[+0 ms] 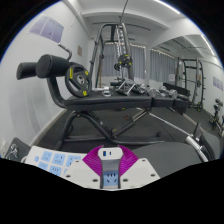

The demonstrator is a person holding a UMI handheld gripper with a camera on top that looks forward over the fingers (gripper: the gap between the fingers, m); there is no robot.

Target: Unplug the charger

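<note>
Gripper view: the gripper (110,172) is seen at 6 o'clock, its purple pads (108,157) drawn close together, though whether the fingers are fully pressed together cannot be told. Nothing is held between them. A black weight bench (120,100) is stretched across the middle, well ahead, with a metal rack (118,50) at 12 o'clock beyond it. Open floor (180,140) is left toward 4 o'clock. No charger can be made out.

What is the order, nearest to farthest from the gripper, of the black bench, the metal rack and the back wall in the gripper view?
1. black bench, just ahead of the gripper fingers.
2. metal rack, standing behind the bench.
3. back wall, beyond the rack.
</note>
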